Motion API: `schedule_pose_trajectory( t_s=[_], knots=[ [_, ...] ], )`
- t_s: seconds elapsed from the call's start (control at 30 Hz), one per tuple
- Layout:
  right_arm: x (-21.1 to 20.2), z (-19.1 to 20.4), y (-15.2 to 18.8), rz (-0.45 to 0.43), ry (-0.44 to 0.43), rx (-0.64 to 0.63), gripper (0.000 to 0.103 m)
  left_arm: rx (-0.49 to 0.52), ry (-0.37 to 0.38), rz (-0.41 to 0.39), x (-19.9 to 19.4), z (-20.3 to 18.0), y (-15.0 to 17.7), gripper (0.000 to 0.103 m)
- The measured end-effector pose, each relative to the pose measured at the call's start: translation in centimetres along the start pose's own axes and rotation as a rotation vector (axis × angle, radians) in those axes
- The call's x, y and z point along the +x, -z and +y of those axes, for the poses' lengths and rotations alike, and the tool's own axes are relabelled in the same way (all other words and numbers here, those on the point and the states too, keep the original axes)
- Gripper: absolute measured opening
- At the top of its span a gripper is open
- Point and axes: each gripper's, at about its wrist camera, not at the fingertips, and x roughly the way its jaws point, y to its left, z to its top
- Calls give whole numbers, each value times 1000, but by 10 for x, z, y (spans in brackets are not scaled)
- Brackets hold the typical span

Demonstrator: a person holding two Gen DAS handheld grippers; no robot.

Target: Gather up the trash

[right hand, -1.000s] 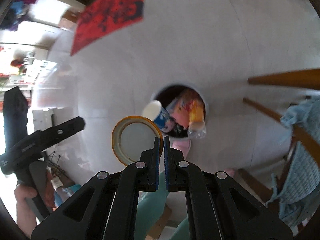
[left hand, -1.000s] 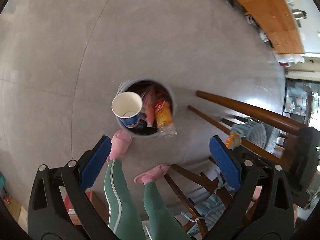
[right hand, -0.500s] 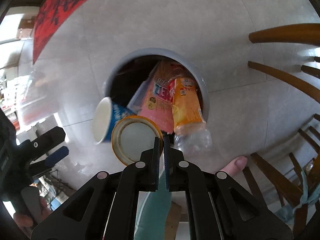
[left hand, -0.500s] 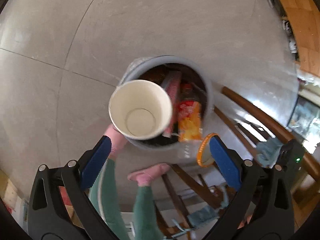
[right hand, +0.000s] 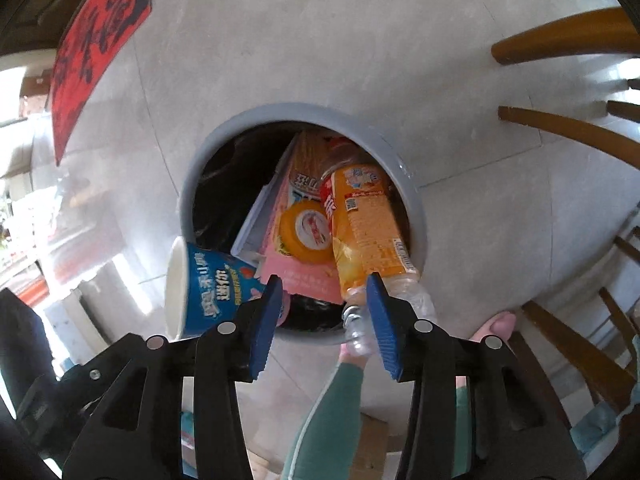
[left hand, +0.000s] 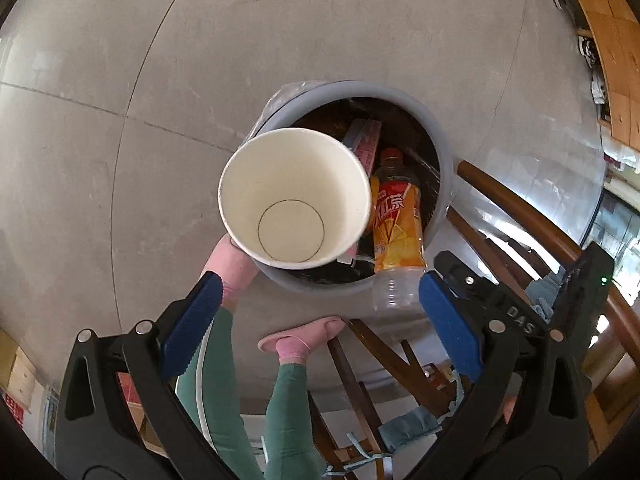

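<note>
the floor [left hand: 120, 60] is grey tile, with a red banner [right hand: 96, 44] lying at the far left in my right view. wooden chair rails [right hand: 560, 44] curve in at the right, and a chair [left hand: 384, 364] stands just beside the bin on my near side. the bin [left hand: 442, 152] is a round grey tub with a dark liner, straight below both of my grippers. my green trouser legs [left hand: 288, 408] and pink slippers [left hand: 304, 338] are at its near edge, one slipper tucked under the cup.

in the bin a pink carton [right hand: 280, 248] leans against the far wall. an orange bottle [right hand: 368, 224] lies across it, its clear end sticking out over the near rim. a paper cup [left hand: 294, 198], blue outside and white inside, is tipped over the rim on the left, mouth turned outward. a yellow tape roll [right hand: 306, 232] lies on the carton beside the bottle, inside the bin and clear of my fingers.

my left gripper [left hand: 316, 320] is spread wide with nothing between the blue pads. my right gripper [right hand: 324, 320] is opening, its pads apart, gripping nothing; the bottle's clear end only shows behind the gap.
</note>
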Motion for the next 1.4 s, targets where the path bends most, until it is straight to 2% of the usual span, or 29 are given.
schedule_pose_trajectory(
  t_s=[0.2, 0.3, 0.33, 0.4, 0.5, 0.57, 0.73, 0.8, 0.87, 0.97, 1.03, 1.17, 1.3, 1.4],
  knots=[
    [-44, 3, 18, -49, -49, -38, 45, 22, 7, -17, -14, -8, 9, 96],
    [-86, 15, 34, -85, -70, -101, 46, 46, 1, -40, -35, -13, 22, 96],
    [-105, 23, 42, -102, -80, -127, 48, 57, -4, -47, -44, -16, 27, 96],
    [-139, 33, 56, -123, -104, -167, 61, 83, -15, -71, -66, -20, 38, 96],
    [-191, 49, 78, -157, -123, -227, 62, 96, -58, -111, -104, -26, 59, 96],
    [-232, 61, 97, -206, -140, -281, 65, 120, -56, -147, -132, -35, 75, 96],
    [-335, 70, 147, -339, -223, -344, 70, 240, -119, -243, -199, -70, 110, 96],
    [-367, 62, 167, -401, -254, -359, 78, 282, -153, -282, -224, -86, 123, 96],
    [-388, 55, 183, -440, -259, -369, 78, 318, -194, -301, -246, -104, 135, 96],
    [-425, 31, 210, -481, -284, -346, 78, 387, -171, -376, -285, -139, 159, 96],
    [-447, 13, 224, -522, -294, -325, 78, 452, -182, -421, -305, -164, 176, 96],
    [-492, -33, 252, -633, -291, -264, 79, 588, -205, -501, -328, -209, 214, 96],
    [-523, -86, 280, -721, -253, -171, 79, 663, -185, -531, -336, -240, 247, 96],
    [-539, -123, 301, -772, -230, -99, 79, 761, -193, -559, -336, -269, 275, 96]
  ],
)
